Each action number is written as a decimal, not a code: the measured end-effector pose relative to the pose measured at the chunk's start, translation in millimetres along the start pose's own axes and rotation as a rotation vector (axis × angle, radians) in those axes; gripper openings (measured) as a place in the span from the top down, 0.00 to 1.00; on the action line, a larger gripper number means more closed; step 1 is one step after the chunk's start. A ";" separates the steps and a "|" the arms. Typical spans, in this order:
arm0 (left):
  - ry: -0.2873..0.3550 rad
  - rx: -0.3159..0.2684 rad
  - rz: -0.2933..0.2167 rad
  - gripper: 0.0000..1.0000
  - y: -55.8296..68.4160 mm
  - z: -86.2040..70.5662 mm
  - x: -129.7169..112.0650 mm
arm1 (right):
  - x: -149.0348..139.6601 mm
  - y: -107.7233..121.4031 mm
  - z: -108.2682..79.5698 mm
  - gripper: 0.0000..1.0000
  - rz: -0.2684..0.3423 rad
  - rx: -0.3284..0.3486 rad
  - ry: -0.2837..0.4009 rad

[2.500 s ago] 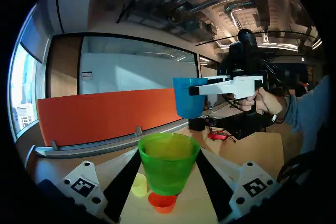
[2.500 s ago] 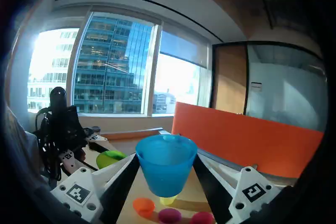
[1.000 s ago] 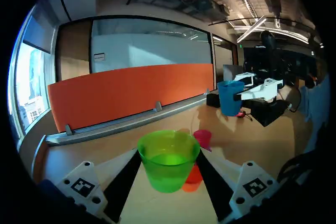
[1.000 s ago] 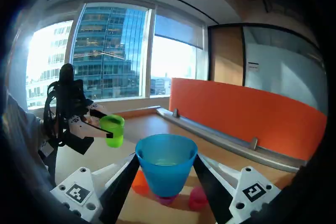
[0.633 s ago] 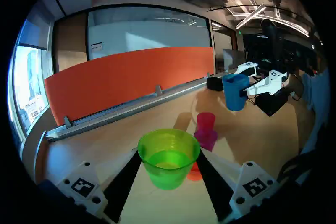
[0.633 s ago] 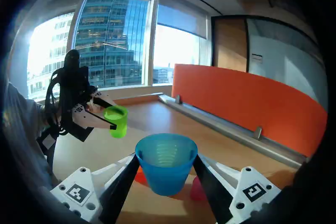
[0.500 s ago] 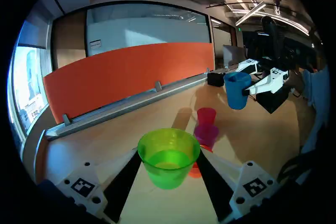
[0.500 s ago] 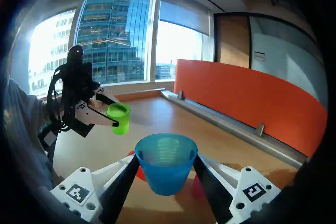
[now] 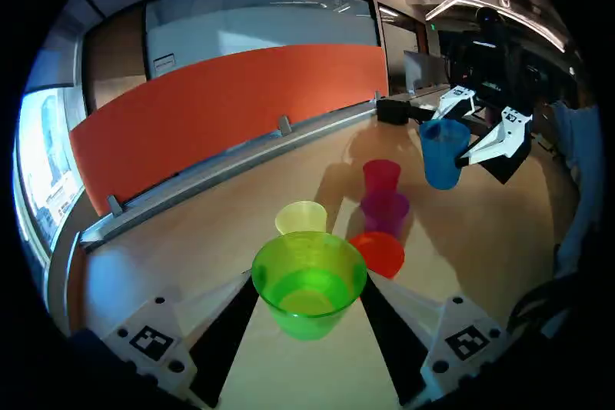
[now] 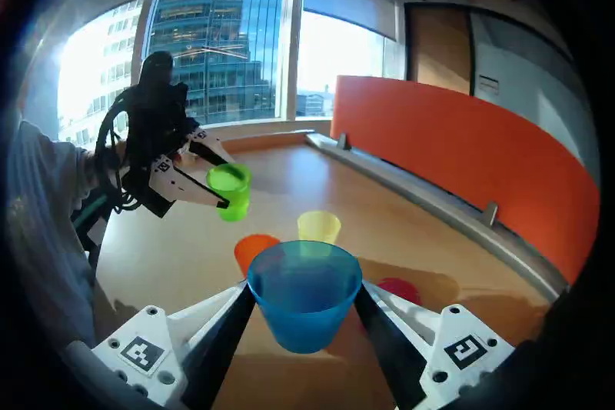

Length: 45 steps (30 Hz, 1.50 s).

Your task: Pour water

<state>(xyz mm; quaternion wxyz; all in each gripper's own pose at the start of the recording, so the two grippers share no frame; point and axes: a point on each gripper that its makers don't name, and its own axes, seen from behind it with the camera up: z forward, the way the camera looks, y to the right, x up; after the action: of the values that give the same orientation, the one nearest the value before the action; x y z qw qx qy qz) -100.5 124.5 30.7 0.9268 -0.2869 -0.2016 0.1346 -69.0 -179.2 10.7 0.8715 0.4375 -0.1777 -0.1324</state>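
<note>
Firmly, left tongs (image 9: 307, 283) clamp the green cup (image 9: 309, 268), water (image 9: 306, 301) visible inside; right tongs (image 10: 304, 291) clamp the blue cup (image 10: 304, 318).

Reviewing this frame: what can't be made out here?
Blue cup contents: right gripper view, tinted wall and shadow hide any water level.
Red cup: right gripper view, lower part behind a finger.
Orange cup near side: left gripper view, behind the green cup.

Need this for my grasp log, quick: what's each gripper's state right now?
Left gripper: closed on the green cup.
Right gripper: closed on the blue cup.
</note>
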 end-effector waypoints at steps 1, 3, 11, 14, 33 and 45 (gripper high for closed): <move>-0.005 -0.001 0.000 0.13 -0.2 1.1 -1.6 | -1.9 0.2 0.8 0.09 -0.002 0.002 -0.005; -0.016 -0.004 0.000 0.13 -0.7 3.5 -4.9 | -5.8 0.5 2.6 0.09 -0.007 0.006 -0.017; -0.052 -0.011 0.003 0.13 -4.8 13.2 -18.2 | -21.9 2.4 9.2 0.09 -0.015 0.016 -0.060; -0.067 -0.014 0.003 0.12 -5.7 17.2 -24.0 | -28.4 2.1 11.9 0.09 -0.018 0.021 -0.076; -0.128 -0.045 -0.013 0.12 -4.5 43.6 -54.5 | -58.8 3.2 23.0 0.09 -0.028 0.037 -0.149; -0.131 -0.054 -0.040 0.12 -4.3 48.4 -65.2 | -66.7 4.2 25.9 0.09 -0.035 0.036 -0.167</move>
<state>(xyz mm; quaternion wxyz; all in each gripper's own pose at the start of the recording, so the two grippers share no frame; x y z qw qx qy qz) -179.2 120.4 50.3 0.9061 -0.2983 -0.2709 0.1289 -139.8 -169.5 15.5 0.8432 0.4437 -0.2444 -0.1801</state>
